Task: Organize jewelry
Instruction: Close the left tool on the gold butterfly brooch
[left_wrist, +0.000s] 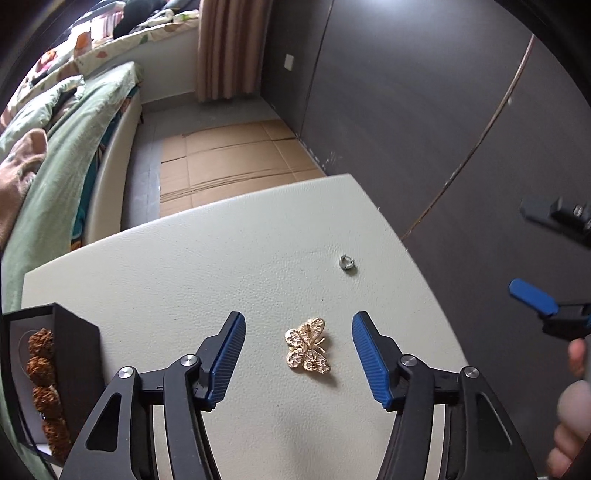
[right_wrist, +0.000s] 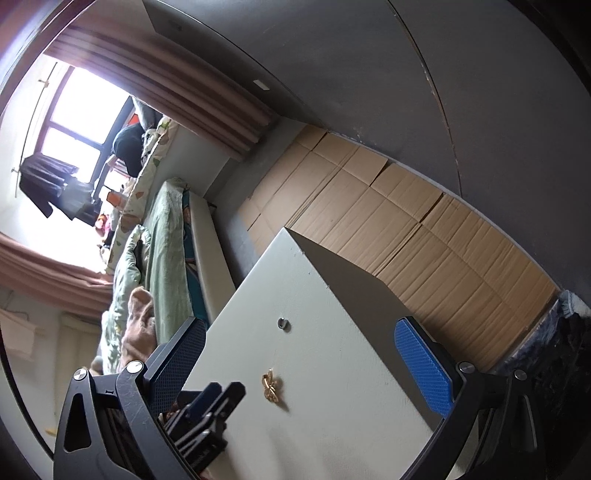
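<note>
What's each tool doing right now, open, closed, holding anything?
Left tool: open, its fingers either side of the gold butterfly brooch, not touching it.
Right tool: open, holding nothing, above the table.

A pale, leather-textured tabletop carries a gold butterfly brooch at frame centre, a small silver ring upper right, and a black box lower left.
</note>
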